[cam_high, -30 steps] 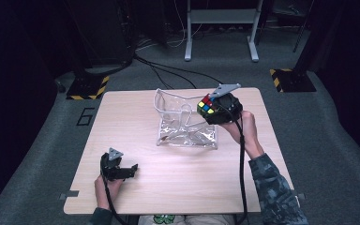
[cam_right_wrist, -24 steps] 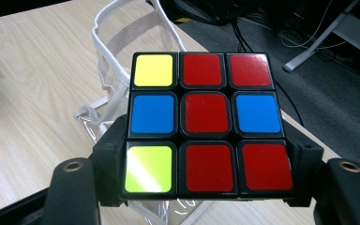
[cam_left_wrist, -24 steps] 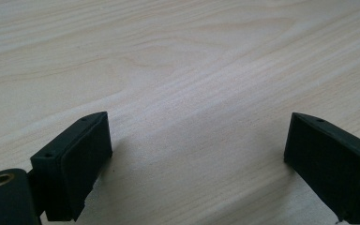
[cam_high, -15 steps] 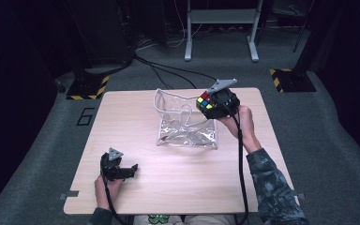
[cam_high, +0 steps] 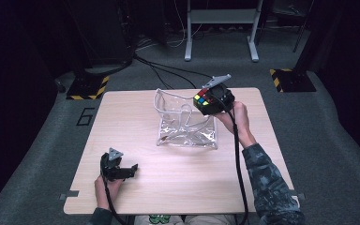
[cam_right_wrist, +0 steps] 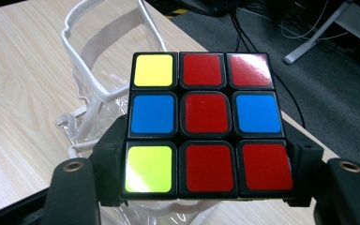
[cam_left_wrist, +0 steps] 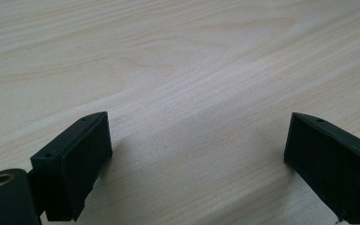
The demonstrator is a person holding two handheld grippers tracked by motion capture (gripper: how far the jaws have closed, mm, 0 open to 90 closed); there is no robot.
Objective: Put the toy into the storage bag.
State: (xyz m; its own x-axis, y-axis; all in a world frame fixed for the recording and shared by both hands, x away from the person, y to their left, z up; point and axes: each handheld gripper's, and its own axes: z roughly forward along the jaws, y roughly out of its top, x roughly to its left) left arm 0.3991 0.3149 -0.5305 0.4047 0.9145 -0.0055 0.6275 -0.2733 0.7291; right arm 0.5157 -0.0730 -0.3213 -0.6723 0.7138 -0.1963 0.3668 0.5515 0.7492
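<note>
The black-framed puzzle cube with red, blue and yellow stickers (cam_right_wrist: pixel 205 123) sits clamped between the right gripper (cam_high: pixel 214 99)'s jaws, carried over the far right edge of the clear plastic bag with white strap handles (cam_high: pixel 183 123), probably so it can drop into the bag's gaping mouth. The left gripper (cam_high: pixel 117 167) rests wide open and empty on the pale wooden tabletop (cam_high: pixel 178 183), out of the way.

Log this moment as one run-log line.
right claw: shut on puzzle cube, above clear bag | left claw: open, nothing between jaws, low over table | cube not yet bagged
</note>
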